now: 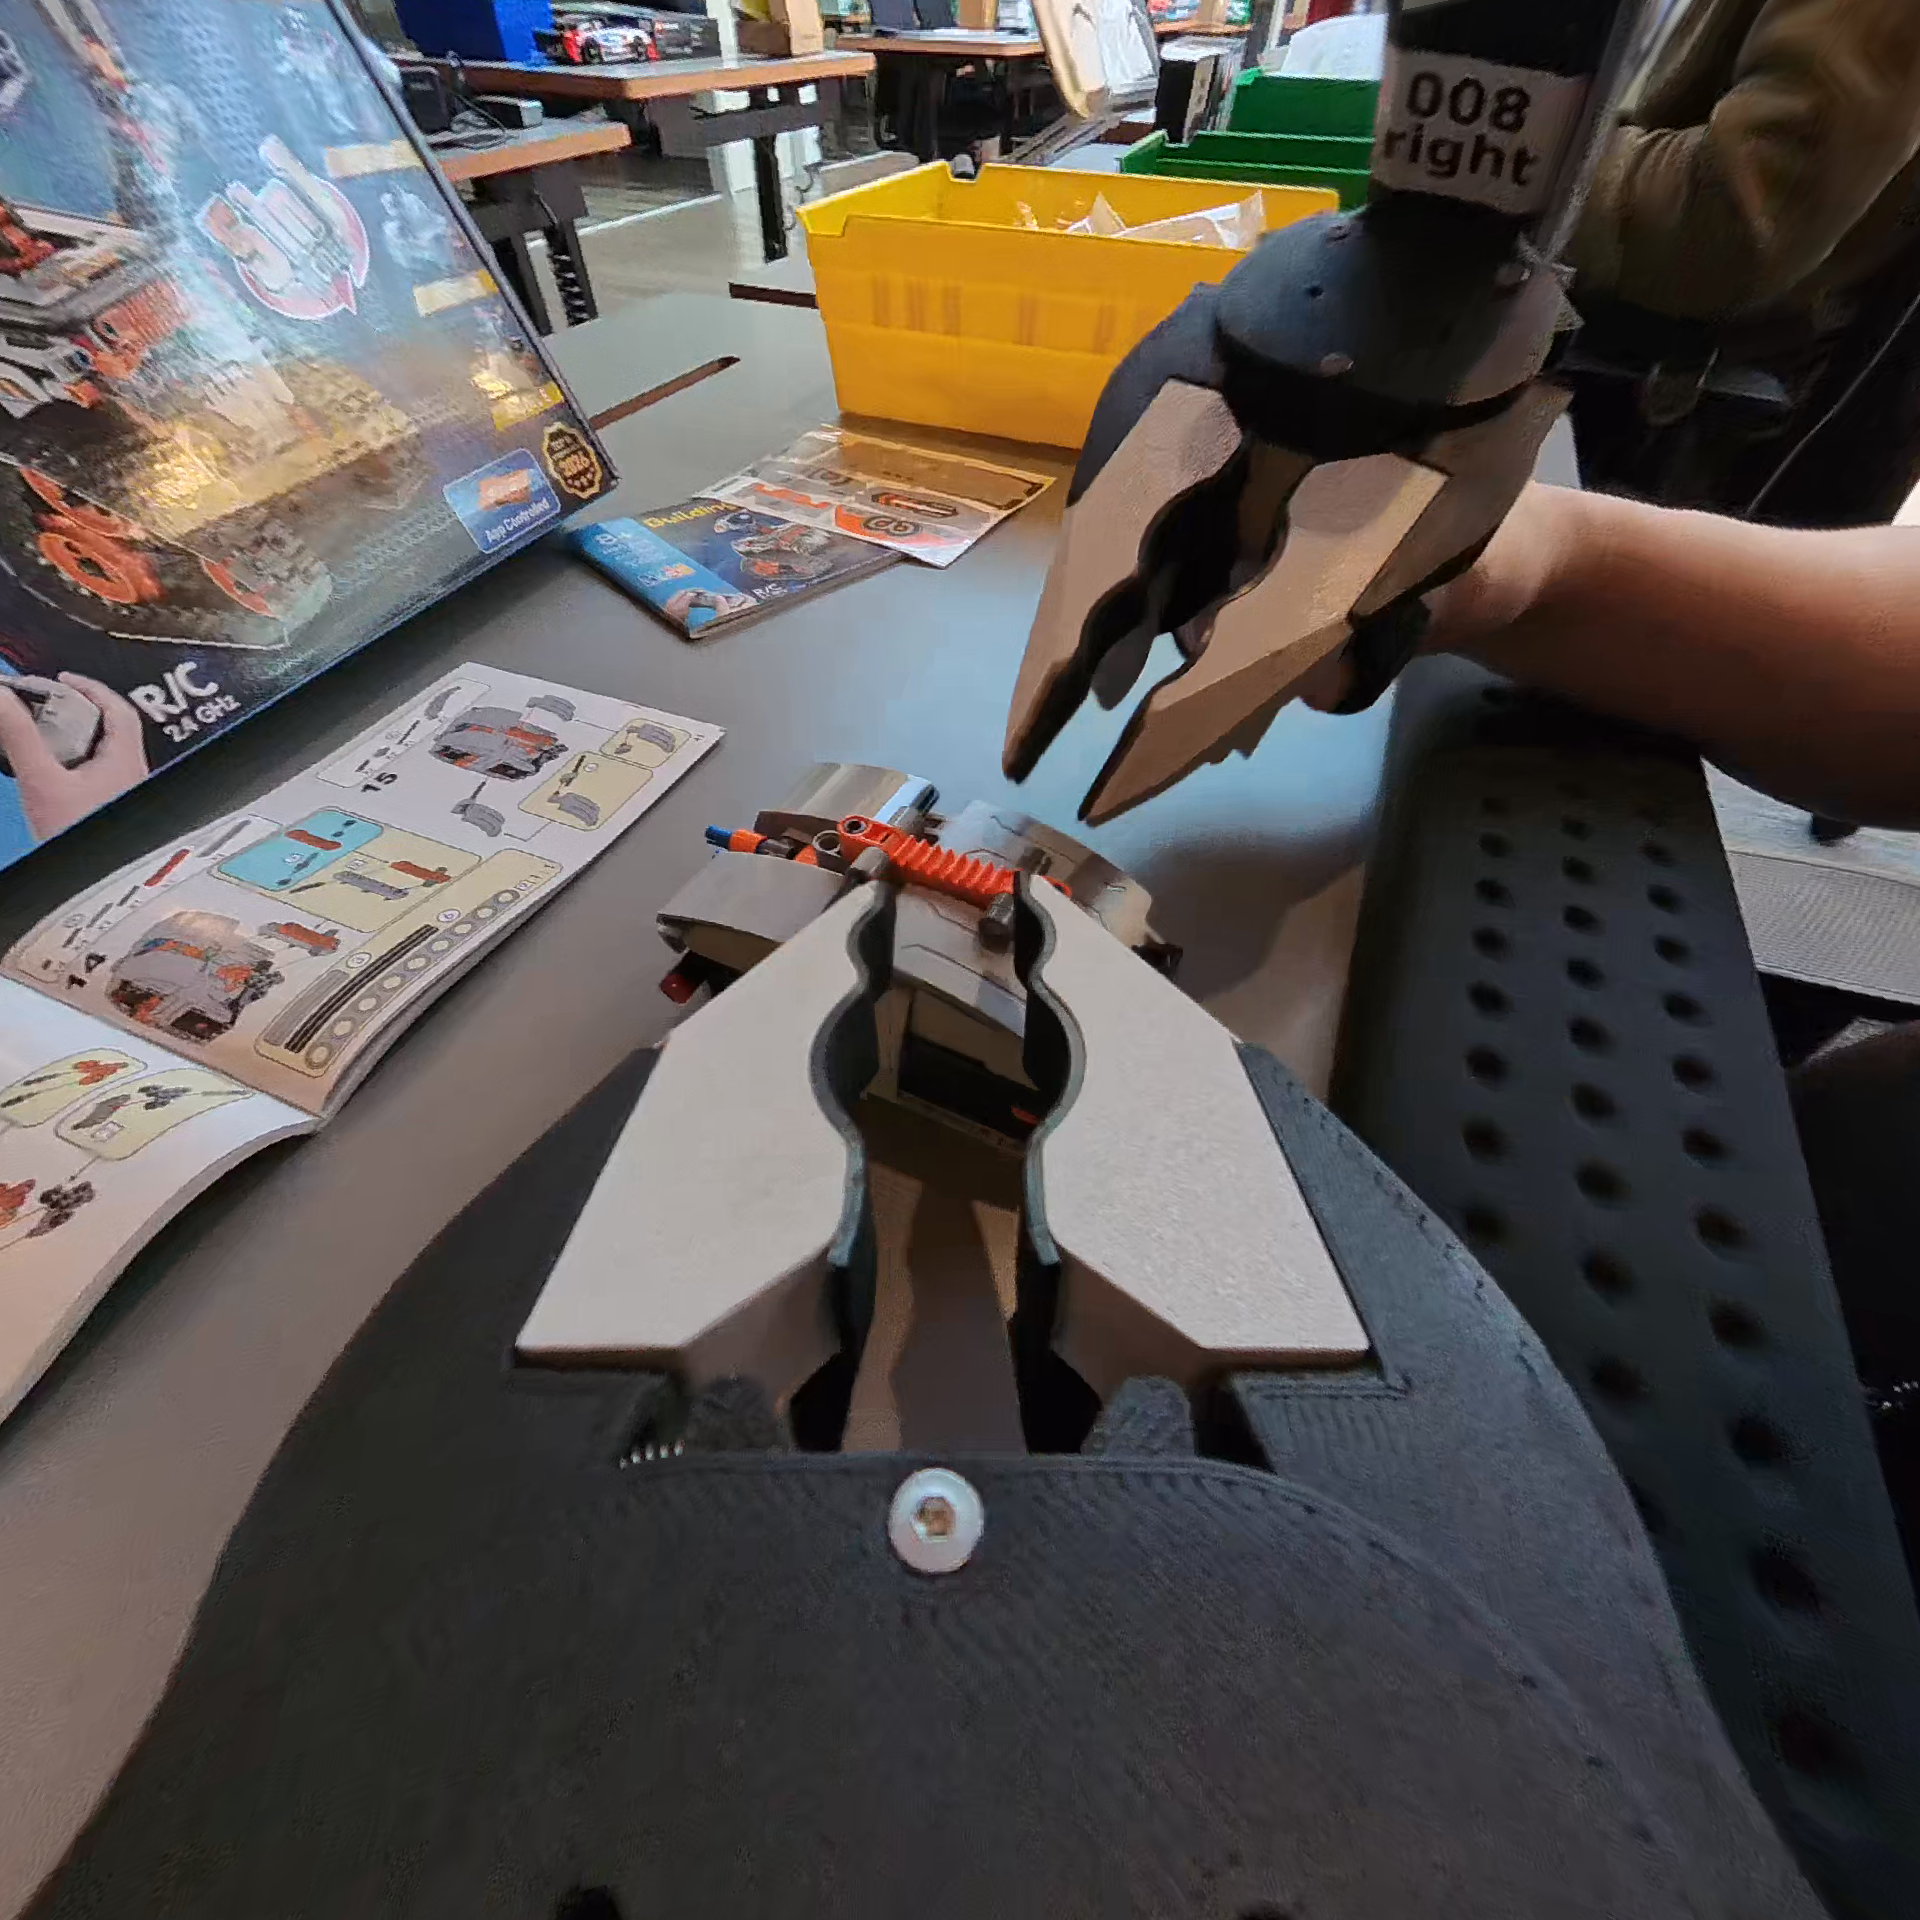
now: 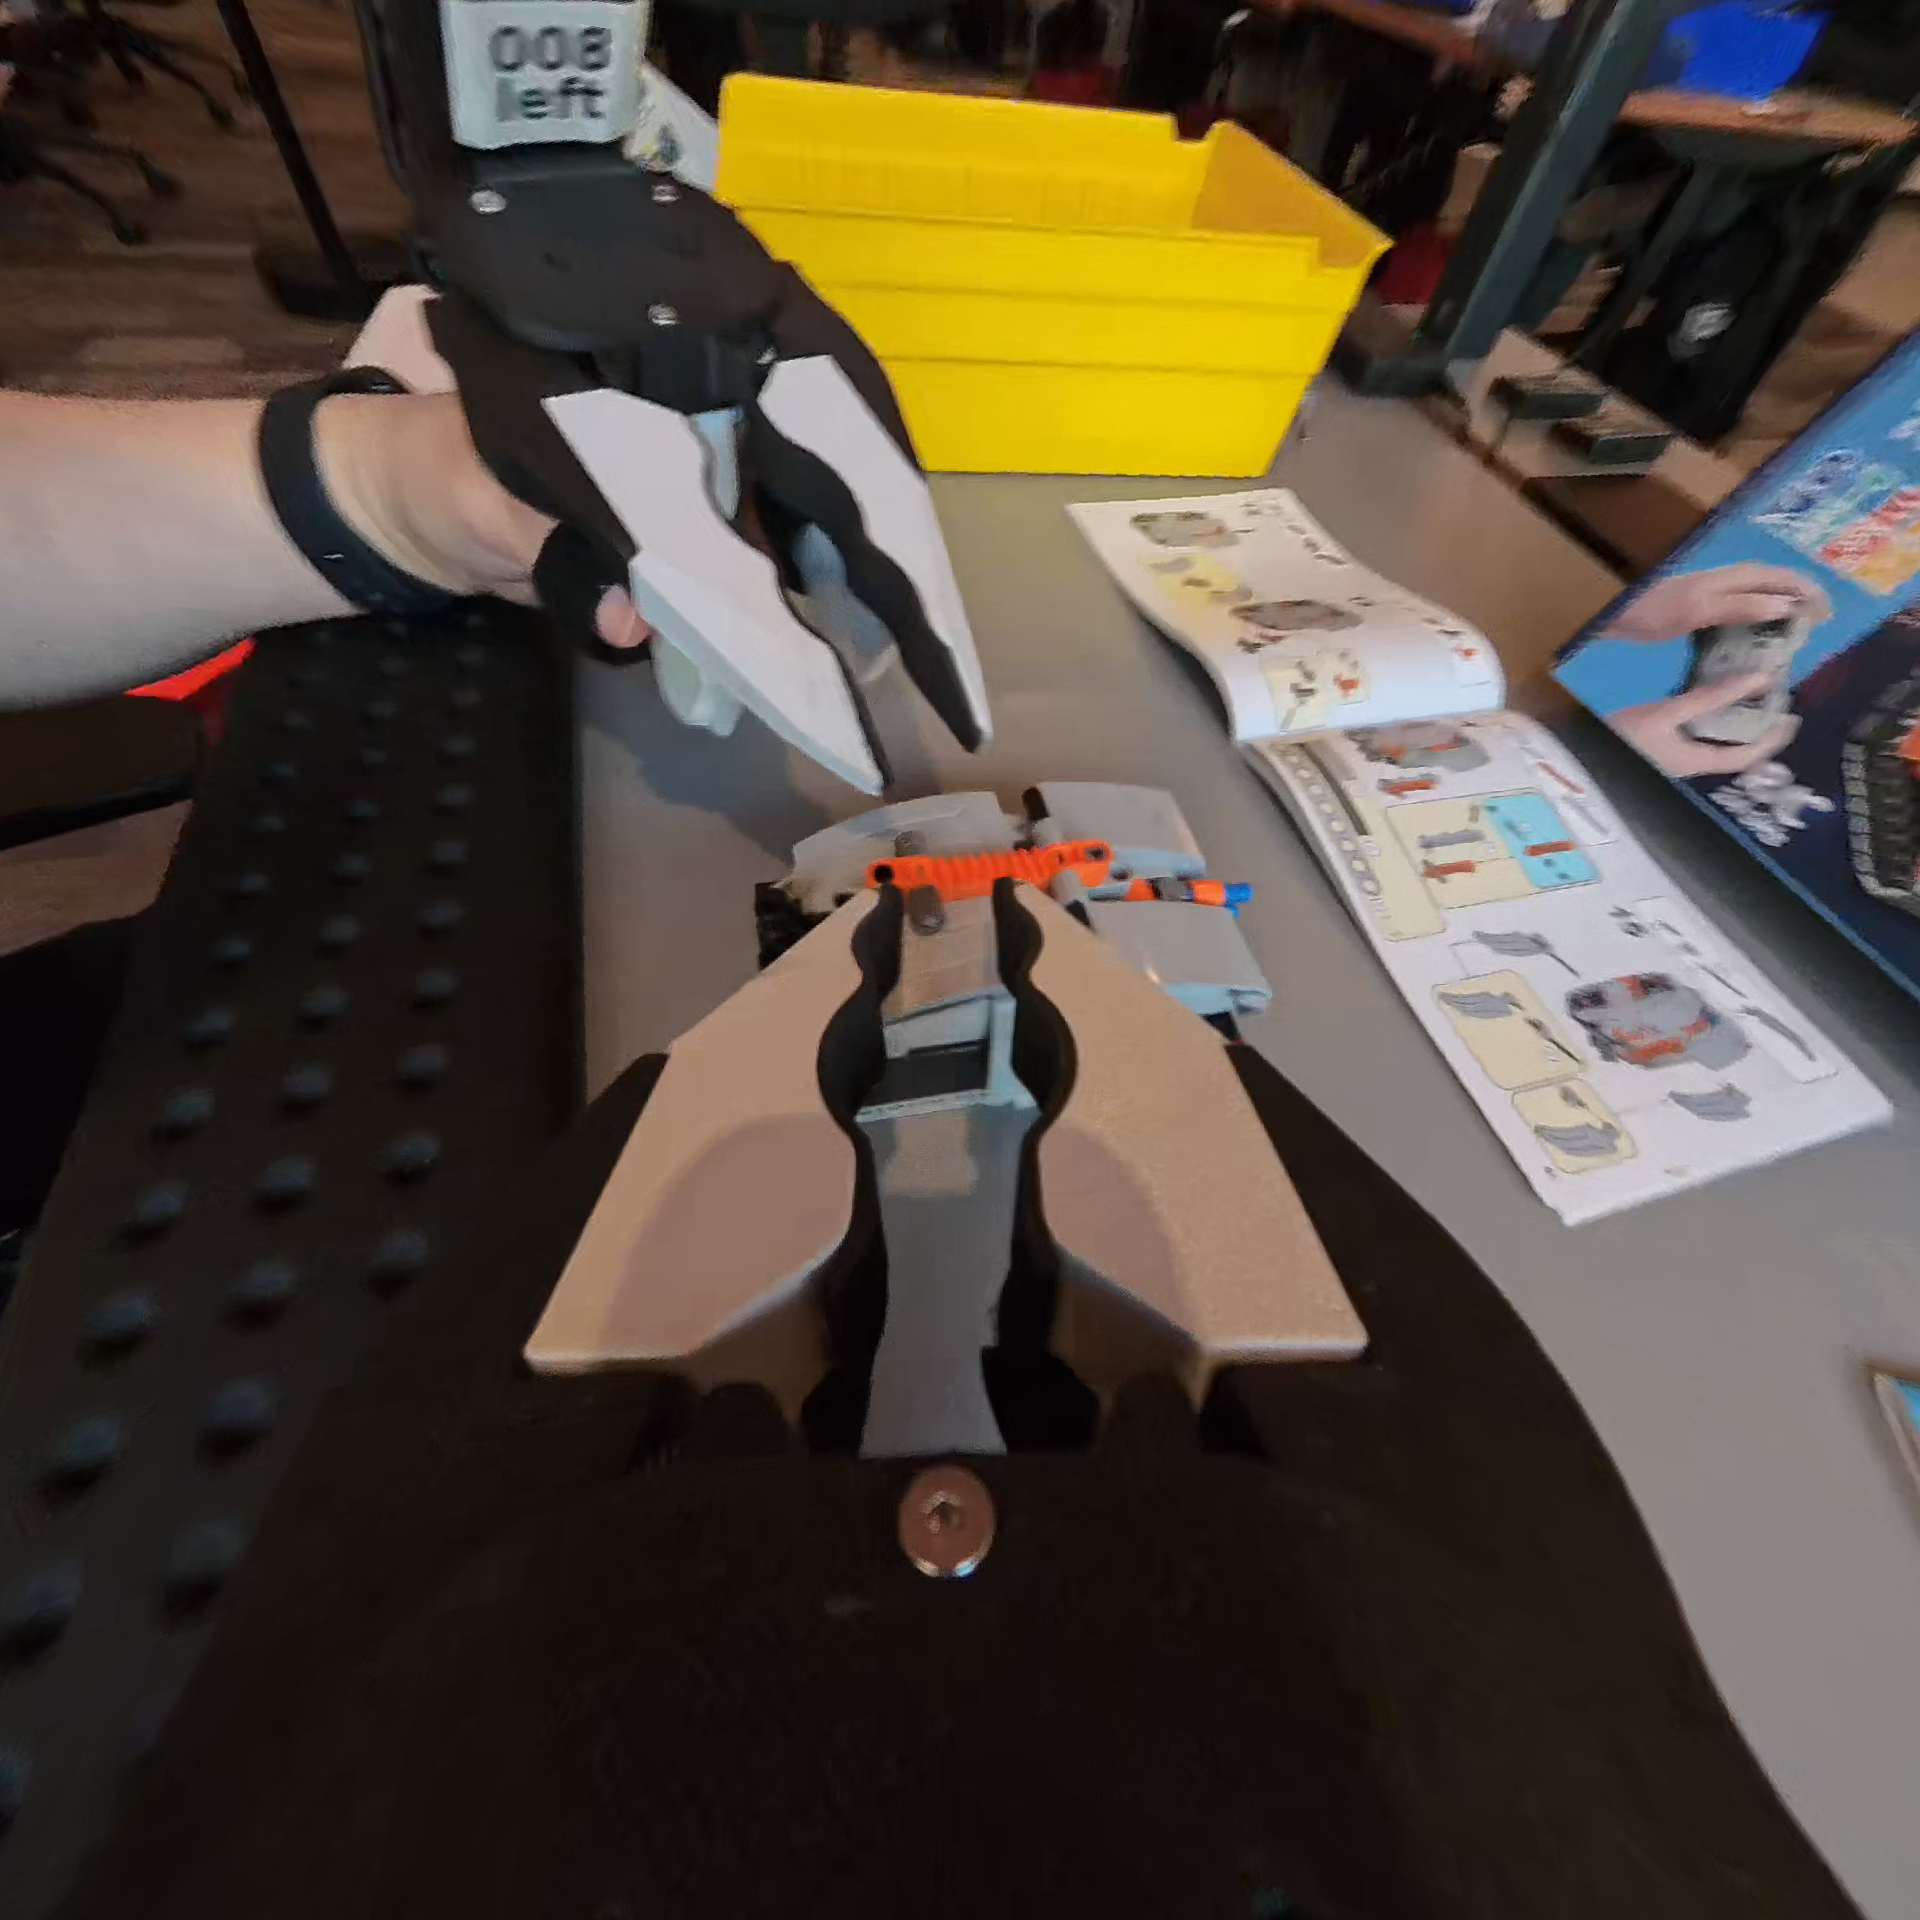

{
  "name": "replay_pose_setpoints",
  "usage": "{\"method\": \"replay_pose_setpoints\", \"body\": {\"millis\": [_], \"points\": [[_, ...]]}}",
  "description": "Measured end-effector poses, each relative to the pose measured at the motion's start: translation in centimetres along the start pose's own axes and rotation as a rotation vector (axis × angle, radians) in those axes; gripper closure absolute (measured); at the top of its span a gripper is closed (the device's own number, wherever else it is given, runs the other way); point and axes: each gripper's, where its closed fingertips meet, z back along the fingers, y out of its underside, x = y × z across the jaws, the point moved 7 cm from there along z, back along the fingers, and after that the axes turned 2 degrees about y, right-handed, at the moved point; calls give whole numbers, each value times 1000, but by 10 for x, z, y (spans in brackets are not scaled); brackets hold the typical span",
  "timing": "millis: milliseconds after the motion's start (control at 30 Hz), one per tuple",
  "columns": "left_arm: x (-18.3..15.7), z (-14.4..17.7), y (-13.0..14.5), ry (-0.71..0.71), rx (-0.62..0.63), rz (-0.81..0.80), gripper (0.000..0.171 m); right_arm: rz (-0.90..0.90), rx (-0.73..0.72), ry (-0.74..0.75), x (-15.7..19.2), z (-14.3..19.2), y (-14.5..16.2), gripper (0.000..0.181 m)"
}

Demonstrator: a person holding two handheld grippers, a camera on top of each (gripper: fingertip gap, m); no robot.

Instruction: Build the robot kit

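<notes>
I am holding both tools over the table, and both are standing open and gripping nothing: the left tool is showing a clear gap between its tips, and the right tool is showing a narrower one. The half-built toy model is lying on the table right below and ahead of both pairs of tips, with its orange toothed bar running across the top, just at the tips. From the opposite camera, each tool seems to be hovering just above the model rather than touching it, though I cannot tell for sure. The risk I am weighing is the closeness of the two tools: they are facing each other across the same small model, so their tips could clash. A tip pressing down off-centre could pop the orange bar or the small grey pin beside it loose, and the light model could skid on the smooth table. The open booklet is lying to the left of the left tool, and a black perforated panel is crowding its right side, leaving little room to swing.
</notes>
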Motion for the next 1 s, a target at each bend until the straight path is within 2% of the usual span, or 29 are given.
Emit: {"method": "replay_pose_setpoints", "body": {"millis": [100, 167, 200, 267, 400, 467, 567, 633, 700, 733, 800, 833, 867, 900, 933, 1000], "points": [[-3, 4, 8, -34, 27, 47, 132, -40, 16, 87, -7, 9, 10, 140], [-8, 4, 18, -15, 85, 91, 112, -115, 37, 31, -7, 8, 18, 122], [-10, 2, 23, -1, 120, 94, 108, -154, 64, -6, -7, 5, 22, 120], [-11, 0, 27, -20, 173, 50, 108, -173, 135, -46, -7, -4, 28, 116], [-16, -3, 29, -64, 219, -90, 126, -120, 149, -57, -7, -20, 19, 124], [-12, 2, 34, -142, 258, -161, 124, -101, 156, -78, -11, -34, 14, 123], [-1, 16, 41, -185, 278, -115, 126, -168, 154, -126, -14, -51, 9, 124], [5, 26, 40, -215, 263, -57, 120, -178, 173, -121, -14, -50, 10, 122], [7, 41, 27, -265, 193, -12, 116, -177, 167, 30, -26, -29, 8, 107], [3, 48, 11, -276, 135, 27, 116, -175, 161, 192, -40, -7, 5, 100], [-12, 48, -43, -259, 3, 66, 117, -153, 154, 733, -90, 67, -7, 111], [-22, 39, -77, -262, -32, 38, 116, -157, 124, 920, -110, 105, -18, 111], [-33, 22, -108, -271, -37, -12, 110, -210, 112, 972, -124, 131, -27, 101], [-42, -3, -132, -275, -17, -60, 102, -289, 108, 959, -134, 145, -34, 84], [-48, -33, -146, -285, 38, -86, 86, -342, 117, 911, -141, 149, -36, 71], [-45, -96, -141, -337, 223, -64, 47, -440, 137, 859, -148, 148, -21, 61]]}}
